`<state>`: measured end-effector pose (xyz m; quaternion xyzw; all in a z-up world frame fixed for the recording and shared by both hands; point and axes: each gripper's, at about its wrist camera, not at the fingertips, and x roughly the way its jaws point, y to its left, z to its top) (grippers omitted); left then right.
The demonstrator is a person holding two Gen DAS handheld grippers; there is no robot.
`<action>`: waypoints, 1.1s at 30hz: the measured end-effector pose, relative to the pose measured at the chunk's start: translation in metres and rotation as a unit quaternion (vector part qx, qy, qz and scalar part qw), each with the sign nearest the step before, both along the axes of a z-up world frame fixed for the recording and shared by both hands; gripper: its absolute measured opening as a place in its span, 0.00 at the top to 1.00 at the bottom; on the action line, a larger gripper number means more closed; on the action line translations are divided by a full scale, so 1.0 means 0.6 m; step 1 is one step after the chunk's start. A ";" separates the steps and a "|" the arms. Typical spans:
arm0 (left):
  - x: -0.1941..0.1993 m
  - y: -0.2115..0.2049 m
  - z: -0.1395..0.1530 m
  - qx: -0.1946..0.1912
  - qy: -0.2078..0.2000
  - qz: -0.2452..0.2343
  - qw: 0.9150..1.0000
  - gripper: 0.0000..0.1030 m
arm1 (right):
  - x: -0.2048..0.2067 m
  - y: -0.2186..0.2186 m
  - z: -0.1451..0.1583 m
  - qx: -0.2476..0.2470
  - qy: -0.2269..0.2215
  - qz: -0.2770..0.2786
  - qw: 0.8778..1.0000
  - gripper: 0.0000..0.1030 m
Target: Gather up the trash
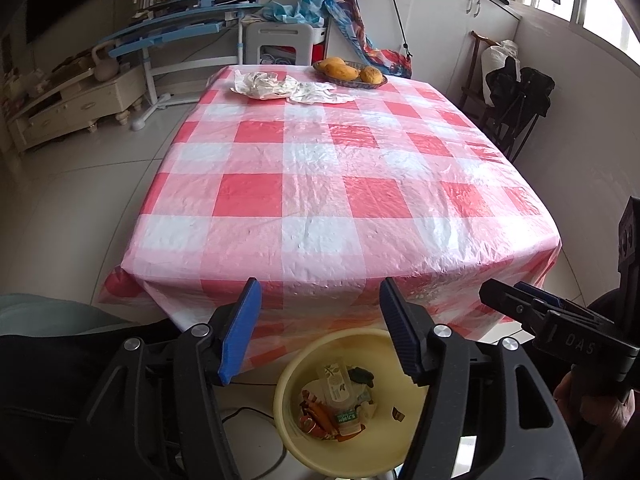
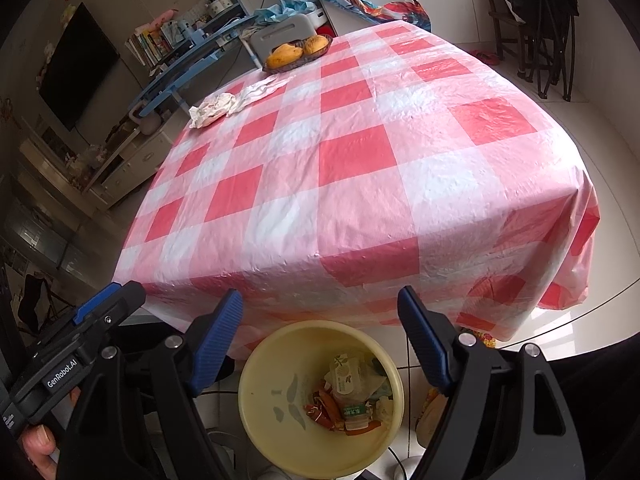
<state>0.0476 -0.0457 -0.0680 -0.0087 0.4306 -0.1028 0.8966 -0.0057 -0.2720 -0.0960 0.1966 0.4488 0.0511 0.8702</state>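
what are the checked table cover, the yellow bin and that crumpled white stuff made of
Red and white checked table cover: thin plastic sheet by the look, glossy, finely wrinkled, light glaring off it. Round pale yellow bin: seemingly moulded plastic, smooth with a dull sheen. Crumpled white wad at the far end: probably paper or tissue, matte with sharp creases.

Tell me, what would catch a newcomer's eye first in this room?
The big red-and-white checked tablecloth fills the middle of both views. At its far end lie crumpled papers beside a basket of mangoes. Near the front, below the table edge, a yellow bin holds wrappers, with both pairs of black and blue tongs, left and right, open above it.
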 end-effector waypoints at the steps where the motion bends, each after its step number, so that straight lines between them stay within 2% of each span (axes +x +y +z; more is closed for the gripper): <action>1: 0.000 0.000 0.000 0.000 0.000 0.000 1.000 0.43 | 0.000 0.000 0.000 -0.001 0.000 0.001 1.000 0.26; 12: 0.008 0.013 0.008 -0.012 -0.005 0.020 1.000 0.42 | -0.002 0.010 0.006 -0.024 -0.006 0.009 1.000 0.26; 21: 0.046 0.061 0.067 -0.050 -0.039 0.065 0.996 0.37 | 0.006 0.055 0.064 -0.050 -0.060 0.058 0.995 0.24; 27: 0.097 0.084 0.085 -0.059 -0.040 0.085 0.994 0.37 | 0.076 0.081 0.096 -0.061 -0.071 0.093 0.991 0.23; 33: 0.189 0.094 0.094 -0.066 -0.039 0.101 0.992 0.34 | 0.177 0.104 0.121 -0.085 -0.085 0.122 0.985 0.23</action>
